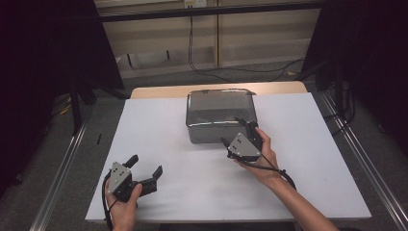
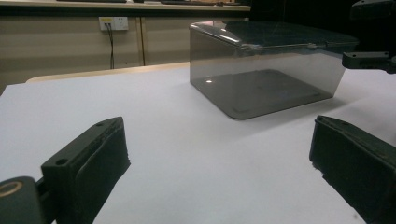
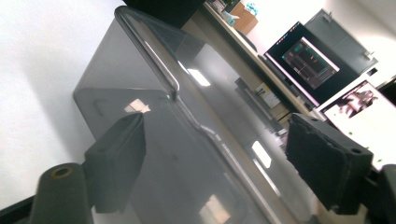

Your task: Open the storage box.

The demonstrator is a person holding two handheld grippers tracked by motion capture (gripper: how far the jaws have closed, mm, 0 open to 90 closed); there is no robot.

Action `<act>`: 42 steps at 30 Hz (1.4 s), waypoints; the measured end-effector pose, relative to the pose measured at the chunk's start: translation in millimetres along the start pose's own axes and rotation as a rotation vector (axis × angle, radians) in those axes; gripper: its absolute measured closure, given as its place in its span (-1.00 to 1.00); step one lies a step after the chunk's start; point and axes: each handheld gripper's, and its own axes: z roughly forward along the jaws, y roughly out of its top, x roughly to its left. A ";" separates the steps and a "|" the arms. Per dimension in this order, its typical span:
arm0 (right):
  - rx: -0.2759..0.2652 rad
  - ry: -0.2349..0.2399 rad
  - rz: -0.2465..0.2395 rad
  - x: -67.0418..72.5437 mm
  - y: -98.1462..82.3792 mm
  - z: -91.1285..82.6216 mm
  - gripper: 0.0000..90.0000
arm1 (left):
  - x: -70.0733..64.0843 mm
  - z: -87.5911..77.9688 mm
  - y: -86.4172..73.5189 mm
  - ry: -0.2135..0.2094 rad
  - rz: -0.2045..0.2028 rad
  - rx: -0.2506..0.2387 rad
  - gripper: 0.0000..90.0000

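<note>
Smoky grey translucent plastic box with a clear lid [image 1: 220,115] sits on the white sheet-covered desk [image 1: 163,139], toward the far middle of the desk, lid on and flat. In the left tool view the same box [image 2: 261,74] stands ahead and to the right, its dark floor visible through the wall.

Right tool [image 1: 240,132] is held in the person's right hand [image 1: 262,159] at the box's near right corner, tilted on its side. One jaw reaches over the lid edge, the other sits in front of the near wall. In the right tool view the box's lid rim [image 3: 187,107] runs between the two black foam pads [image 3: 119,158], which stand spread on either side with gaps showing; pads not pressing on the plastic. Whether one pad brushes the wall, cannot tell.

Left tool [image 1: 144,168] is in the person's left hand [image 1: 122,202] at the near left of the desk, well apart from the box, pointing toward the far right. Jaws spread wide, nothing between them, just bare white sheet in the left tool view. The right tool's jaws [image 2: 369,58] show at the right edge of that view, beside the box.

Black cable [image 1: 202,67] trails on the floor behind the desk.
</note>
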 end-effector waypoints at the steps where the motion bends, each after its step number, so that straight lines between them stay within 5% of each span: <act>1: 0.006 -0.001 -0.015 0.0 0.8 0.5 -0.51 | 0.4 -0.1 0.0 0.002 0.002 0.001 -0.90; 10: 0.022 -0.021 -0.175 2.2 7.1 6.6 -0.36 | 1.6 -0.5 -0.4 -0.003 -0.012 0.007 -0.90; 14: 0.046 -0.022 -0.288 5.2 8.7 11.1 -0.11 | 1.3 -0.4 0.1 0.005 0.001 0.005 -0.90; 27: 0.089 -0.041 -0.507 14.5 10.3 16.0 0.41 | 4.2 -0.4 0.2 0.024 -0.004 0.022 -0.90; 42: 0.105 -0.058 -0.588 22.3 7.9 19.8 0.71 | 2.9 0.4 0.6 -0.011 0.022 0.034 -0.91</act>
